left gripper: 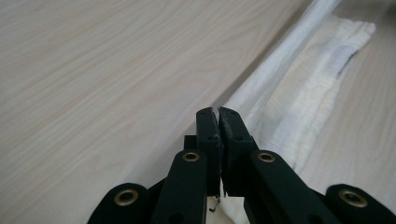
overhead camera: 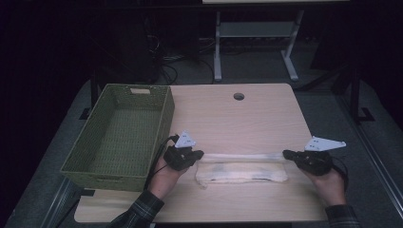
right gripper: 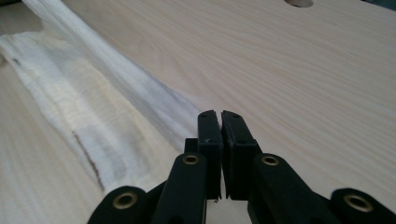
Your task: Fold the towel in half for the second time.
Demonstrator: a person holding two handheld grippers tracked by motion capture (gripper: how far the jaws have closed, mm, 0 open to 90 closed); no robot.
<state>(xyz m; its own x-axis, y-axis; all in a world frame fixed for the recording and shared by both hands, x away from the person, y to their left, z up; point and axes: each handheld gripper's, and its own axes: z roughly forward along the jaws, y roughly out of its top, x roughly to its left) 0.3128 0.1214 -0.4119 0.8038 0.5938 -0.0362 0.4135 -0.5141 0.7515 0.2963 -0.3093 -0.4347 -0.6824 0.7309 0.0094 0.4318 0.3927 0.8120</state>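
A white cloth lies folded on the wooden table near its front edge. Its far edge is lifted and pulled taut between my two grippers. My left gripper is shut on the cloth's left end. My right gripper is shut on the right end. In the left gripper view the jaws are pressed together on the fabric, and the cloth runs off to the upper right. In the right gripper view the jaws pinch the cloth, which stretches away to the upper left.
A green woven basket stands on the table's left side, close beside my left hand. A round cable hole sits near the table's far edge. Beyond the table stands a white desk frame on a dark floor.
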